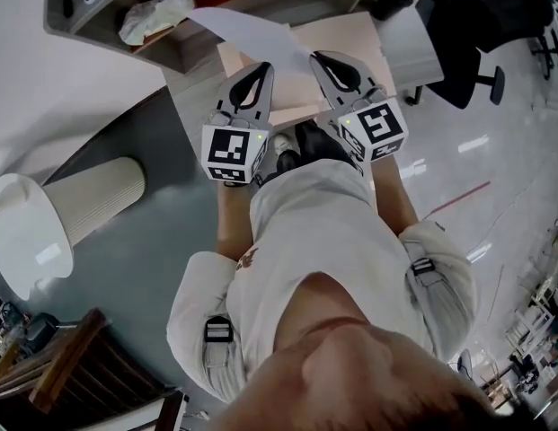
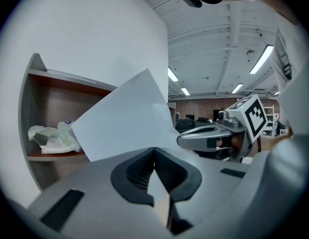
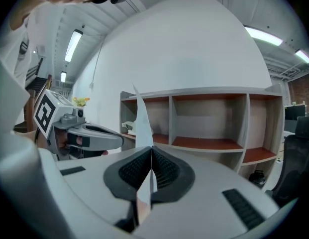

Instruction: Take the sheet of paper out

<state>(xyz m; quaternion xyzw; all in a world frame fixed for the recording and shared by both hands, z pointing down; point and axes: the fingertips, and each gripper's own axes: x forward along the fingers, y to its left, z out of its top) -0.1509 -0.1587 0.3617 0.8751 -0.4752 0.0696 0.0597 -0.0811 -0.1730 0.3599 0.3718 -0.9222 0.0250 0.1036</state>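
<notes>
A white sheet of paper (image 1: 258, 36) hangs in the air between my two grippers, in front of a wooden shelf unit (image 1: 99, 27). My left gripper (image 1: 261, 68) is shut on the sheet's near left edge. In the left gripper view the sheet (image 2: 125, 119) fans up and away from the closed pads (image 2: 154, 152). My right gripper (image 1: 322, 58) is shut on the near right edge. The right gripper view shows the paper (image 3: 142, 126) almost edge-on, rising from the closed jaws (image 3: 151, 151). Each gripper shows in the other's view, the right one (image 2: 214, 133) and the left one (image 3: 84, 133).
A crumpled plastic bag (image 1: 156, 13) lies on the shelf (image 2: 50, 78), to the left of the sheet. Open shelf compartments (image 3: 209, 121) stand straight ahead. A tan tabletop (image 1: 350, 36) lies below the grippers. A white ribbed cylinder (image 1: 90, 200) stands at the left, a black office chair (image 1: 472, 25) at the right.
</notes>
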